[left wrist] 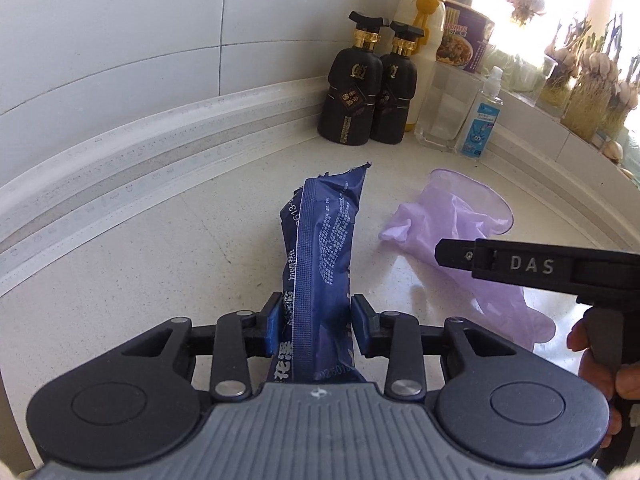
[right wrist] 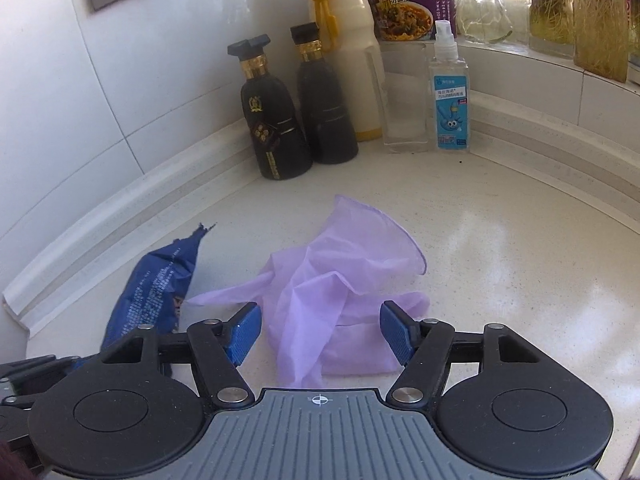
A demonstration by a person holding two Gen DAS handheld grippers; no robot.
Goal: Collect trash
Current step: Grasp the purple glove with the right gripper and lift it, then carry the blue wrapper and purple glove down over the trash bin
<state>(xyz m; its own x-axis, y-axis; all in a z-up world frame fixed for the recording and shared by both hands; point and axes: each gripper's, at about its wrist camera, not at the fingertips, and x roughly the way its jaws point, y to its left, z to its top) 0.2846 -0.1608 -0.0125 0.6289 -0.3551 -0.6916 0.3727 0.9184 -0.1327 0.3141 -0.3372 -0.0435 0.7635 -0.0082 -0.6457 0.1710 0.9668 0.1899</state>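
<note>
My left gripper (left wrist: pixel 316 326) is shut on a blue snack wrapper (left wrist: pixel 320 240), which sticks out forward over the white countertop (left wrist: pixel 140 280). The wrapper also shows in the right wrist view (right wrist: pixel 156 284), at the left. A crumpled purple disposable glove (right wrist: pixel 332 292) lies on the counter. My right gripper (right wrist: pixel 320 334) is open, its blue pads on either side of the glove's near end, not closed on it. In the left wrist view the glove (left wrist: pixel 448 220) lies to the right, partly behind the right gripper's black body (left wrist: pixel 540 268).
Against the tiled back wall stand two black bottles (right wrist: pixel 272 120), a white bottle with a yellow cap (right wrist: pixel 352 52), an instant noodle cup (right wrist: pixel 412 0), a clear glass (right wrist: pixel 404 100) and a small spray bottle (right wrist: pixel 448 92). Jars of sprouting garlic (left wrist: pixel 592 92) sit on the sill at right.
</note>
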